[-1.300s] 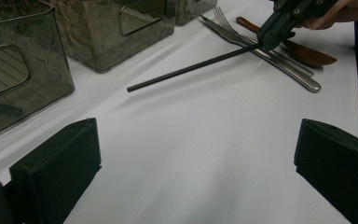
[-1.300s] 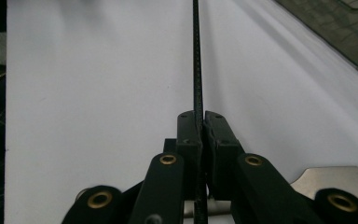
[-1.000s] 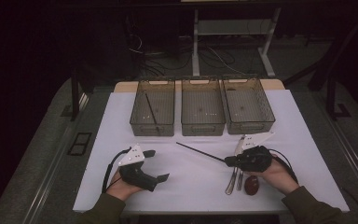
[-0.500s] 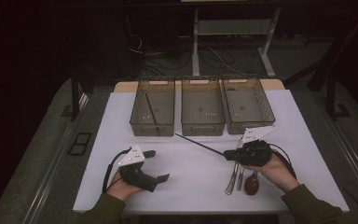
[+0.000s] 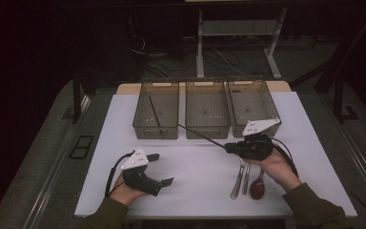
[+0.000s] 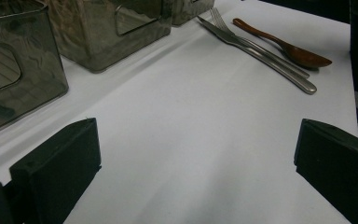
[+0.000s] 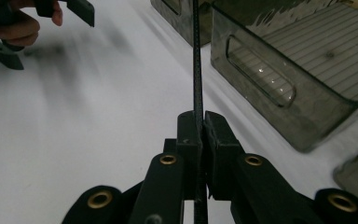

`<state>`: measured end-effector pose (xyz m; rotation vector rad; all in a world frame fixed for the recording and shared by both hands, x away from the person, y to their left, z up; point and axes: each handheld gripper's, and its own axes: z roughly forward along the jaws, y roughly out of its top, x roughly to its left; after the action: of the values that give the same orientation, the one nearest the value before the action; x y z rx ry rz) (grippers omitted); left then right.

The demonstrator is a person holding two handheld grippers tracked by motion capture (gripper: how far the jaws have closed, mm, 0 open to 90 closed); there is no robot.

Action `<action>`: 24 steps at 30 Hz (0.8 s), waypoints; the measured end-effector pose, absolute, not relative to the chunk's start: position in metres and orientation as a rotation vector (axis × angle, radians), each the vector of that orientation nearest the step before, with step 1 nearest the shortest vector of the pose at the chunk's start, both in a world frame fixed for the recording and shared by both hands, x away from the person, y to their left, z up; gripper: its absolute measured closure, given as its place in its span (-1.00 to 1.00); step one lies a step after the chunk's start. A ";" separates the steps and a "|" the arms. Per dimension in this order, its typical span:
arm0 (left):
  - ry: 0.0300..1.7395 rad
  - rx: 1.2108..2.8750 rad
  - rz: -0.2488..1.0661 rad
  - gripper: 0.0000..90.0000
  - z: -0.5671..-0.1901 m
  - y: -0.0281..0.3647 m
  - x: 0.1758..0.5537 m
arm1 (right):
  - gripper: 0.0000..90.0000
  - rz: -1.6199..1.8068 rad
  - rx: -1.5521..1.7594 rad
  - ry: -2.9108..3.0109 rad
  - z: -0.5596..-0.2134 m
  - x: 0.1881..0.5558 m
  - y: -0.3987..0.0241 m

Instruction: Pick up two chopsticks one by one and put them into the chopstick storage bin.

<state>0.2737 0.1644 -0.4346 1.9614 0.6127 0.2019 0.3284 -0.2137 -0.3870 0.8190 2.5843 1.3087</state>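
Our right gripper [image 5: 228, 148] is clamped on one end of the thin black chopstick [image 5: 201, 135] — light, stiff, slippery, prone to pivoting — while our left gripper [image 5: 163, 169] rests wide open on the surface [image 5: 195, 171].
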 end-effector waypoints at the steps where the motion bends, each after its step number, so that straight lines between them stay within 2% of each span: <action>1: 0.610 1.963 0.204 -1.00 -0.435 0.164 0.274 | 0.87 1.304 0.820 2.581 -0.386 0.330 -0.211; 24: 0.610 1.960 0.205 -1.00 -0.434 0.165 0.273 | 0.87 1.269 0.862 2.537 -0.368 0.371 -0.168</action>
<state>0.2729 0.1650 -0.4343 1.9605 0.6104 0.2055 0.3710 -0.1676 -0.3677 0.8616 2.5368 1.2687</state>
